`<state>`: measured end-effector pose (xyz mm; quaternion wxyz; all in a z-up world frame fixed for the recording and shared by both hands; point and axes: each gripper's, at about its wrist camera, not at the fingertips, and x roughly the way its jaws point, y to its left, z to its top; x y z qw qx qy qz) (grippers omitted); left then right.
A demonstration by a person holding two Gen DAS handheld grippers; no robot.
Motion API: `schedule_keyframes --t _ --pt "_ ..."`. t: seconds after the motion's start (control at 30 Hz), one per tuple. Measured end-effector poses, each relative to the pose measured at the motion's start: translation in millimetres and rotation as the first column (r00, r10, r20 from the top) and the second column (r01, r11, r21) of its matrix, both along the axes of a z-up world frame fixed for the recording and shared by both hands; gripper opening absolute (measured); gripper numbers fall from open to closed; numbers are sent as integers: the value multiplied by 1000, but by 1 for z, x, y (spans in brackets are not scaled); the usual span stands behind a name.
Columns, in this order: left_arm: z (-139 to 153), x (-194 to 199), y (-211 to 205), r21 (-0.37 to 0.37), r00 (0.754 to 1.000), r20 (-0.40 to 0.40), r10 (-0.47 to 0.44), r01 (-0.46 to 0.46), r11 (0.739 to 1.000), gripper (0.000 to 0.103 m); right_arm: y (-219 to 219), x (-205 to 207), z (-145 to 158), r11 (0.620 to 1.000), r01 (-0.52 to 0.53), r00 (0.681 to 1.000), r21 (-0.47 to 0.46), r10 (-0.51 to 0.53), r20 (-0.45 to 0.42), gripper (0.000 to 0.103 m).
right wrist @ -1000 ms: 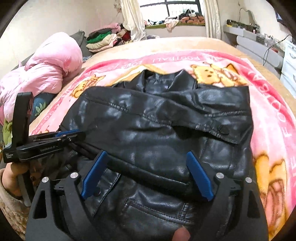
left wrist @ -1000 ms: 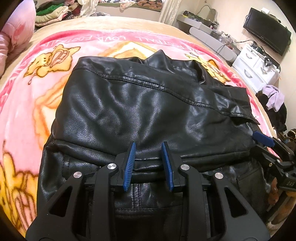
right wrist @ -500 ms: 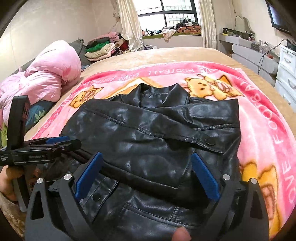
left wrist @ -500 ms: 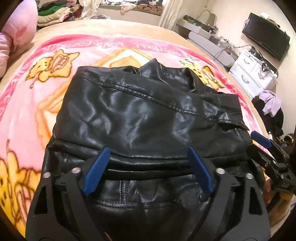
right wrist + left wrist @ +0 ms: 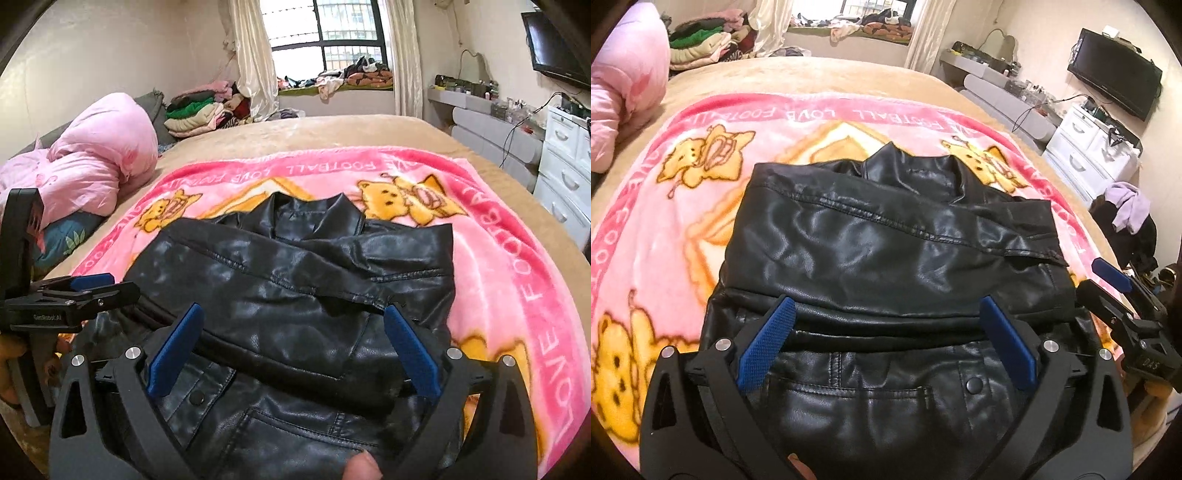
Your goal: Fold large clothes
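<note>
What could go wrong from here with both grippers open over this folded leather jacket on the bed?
1. The jacket looks stiff and glossy; with the left gripper and right gripper both open, the top fold may spring back.
2. It lies on a soft blanket, so a push might slide it.

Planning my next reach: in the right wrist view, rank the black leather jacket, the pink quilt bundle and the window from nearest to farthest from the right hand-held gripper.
1. Black leather jacket: directly under the open right hand-held gripper, on the pink blanket.
2. Pink quilt bundle: far left, at the bed's edge.
3. Window: back wall, beyond the bed.
</note>
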<state>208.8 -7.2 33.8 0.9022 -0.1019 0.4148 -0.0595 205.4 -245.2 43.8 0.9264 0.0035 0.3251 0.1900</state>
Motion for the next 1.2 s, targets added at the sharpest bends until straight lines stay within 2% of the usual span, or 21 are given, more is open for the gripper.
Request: schedule_keyframes --t 0.23,0.43,0.73,1.2 --pt "14 -13 -5 12 999 26 -18 17 1000 94 0 -16 20 1000 16 998 -6 -15 64 98" --pt "24 -26 -9 31 998 42 -39 38 999 94 0 -35 37 1000 -5 995 26 2 98 98" --pt "40 -50 -9 36 995 84 -55 52 998 94 1 -65 43 999 -3 993 44 -2 115 98" --pt "22 -91 -3 36 995 67 -68 66 997 94 -13 -108 35 999 29 995 44 -33 94 98"
